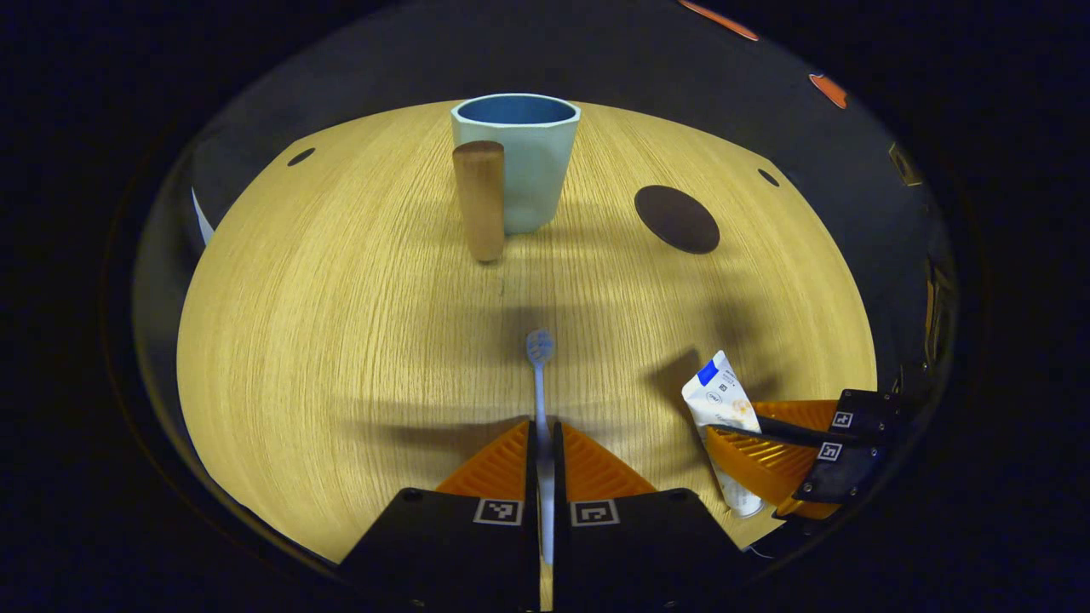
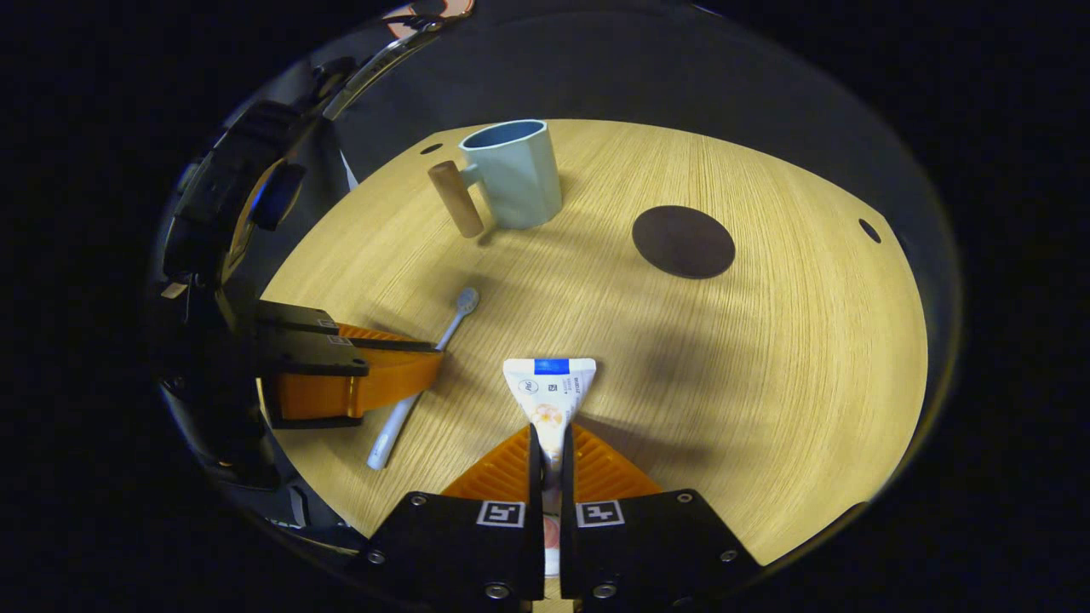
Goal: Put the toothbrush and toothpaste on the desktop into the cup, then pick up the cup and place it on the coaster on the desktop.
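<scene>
toothbrush [image 1: 540, 375] sits clamped between the two fingers of the left gripper [image 1: 542, 434], its bristle head pointing forward toward the cup [image 1: 521, 157]; the handle runs back through the narrow slit between the fingers and its rear end is cut off by the gripper body in the left gripper view. from the right gripper view the same toothbrush [image 2: 417, 387] shows nearly whole, the left gripper [image 2: 430, 368] closed across its middle, head toward the cup [image 2: 513, 173] and tail end low over the wooden desktop [image 2: 766, 383]; whether the tail touches the wood is hard to tell.

the right gripper [image 2: 551, 438] has its fingers pressed together on the toothpaste [image 2: 549, 396], the flat crimped end fanning out ahead of the tips and the cap end hidden behind the gripper. in the left gripper view the right gripper [image 1: 724, 434] shows at the lower right, pinching the toothpaste [image 1: 722, 400], whose cap end pokes out below the fingers; small print on the tube is too fine to make out.

the cup stands upright at the far side of the desktop [image 1: 298, 340], with its wooden handle [image 1: 479, 200] turned toward the grippers. its inside is only partly visible. the dark round coaster [image 1: 677, 219] lies flat, well apart from the cup, to its right in both views [image 2: 683, 241].
</scene>
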Action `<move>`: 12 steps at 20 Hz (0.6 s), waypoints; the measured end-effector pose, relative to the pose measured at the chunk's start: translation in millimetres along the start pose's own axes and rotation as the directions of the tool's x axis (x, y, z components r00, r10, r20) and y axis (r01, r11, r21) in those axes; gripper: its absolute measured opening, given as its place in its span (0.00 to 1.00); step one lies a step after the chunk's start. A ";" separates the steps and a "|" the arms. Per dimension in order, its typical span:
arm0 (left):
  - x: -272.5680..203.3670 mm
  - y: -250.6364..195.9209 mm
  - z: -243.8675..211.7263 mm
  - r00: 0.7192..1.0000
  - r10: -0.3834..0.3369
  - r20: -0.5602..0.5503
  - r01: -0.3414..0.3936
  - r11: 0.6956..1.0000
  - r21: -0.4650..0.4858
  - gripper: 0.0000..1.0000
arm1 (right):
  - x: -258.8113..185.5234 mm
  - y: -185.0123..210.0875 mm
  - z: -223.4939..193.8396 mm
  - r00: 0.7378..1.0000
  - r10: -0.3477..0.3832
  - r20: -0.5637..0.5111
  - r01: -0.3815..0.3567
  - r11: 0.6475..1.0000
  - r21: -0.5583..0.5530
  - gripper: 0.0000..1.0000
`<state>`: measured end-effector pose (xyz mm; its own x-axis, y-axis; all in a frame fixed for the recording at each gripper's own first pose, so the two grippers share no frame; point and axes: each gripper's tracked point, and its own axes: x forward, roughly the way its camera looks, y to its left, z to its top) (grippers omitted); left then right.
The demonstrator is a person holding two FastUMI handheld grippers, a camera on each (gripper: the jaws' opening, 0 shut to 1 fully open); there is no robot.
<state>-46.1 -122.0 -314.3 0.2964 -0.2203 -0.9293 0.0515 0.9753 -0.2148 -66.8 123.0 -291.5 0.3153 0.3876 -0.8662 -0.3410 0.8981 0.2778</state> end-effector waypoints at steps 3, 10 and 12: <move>7.6 1.7 2.9 0.997 -0.041 0.066 0.041 0.999 0.002 0.06 | -6.2 -2.2 6.8 0.998 -0.034 0.060 0.037 0.998 -0.042 0.07; -14.1 54.7 21.5 0.970 -0.029 0.242 0.023 0.999 0.028 0.06 | -40.6 -5.0 37.2 0.971 -0.081 0.223 0.096 0.994 -0.058 0.07; -21.9 73.3 29.9 0.957 -0.033 0.289 0.027 0.999 0.026 0.06 | -56.6 -6.1 47.4 0.960 -0.080 0.267 0.095 0.994 -0.045 0.07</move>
<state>-20.4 -45.2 -300.7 0.5575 -0.2387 -0.7951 0.0839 0.9691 -0.2321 -40.6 105.4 -224.5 0.5667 0.3558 -0.7432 -0.3485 0.9208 0.1751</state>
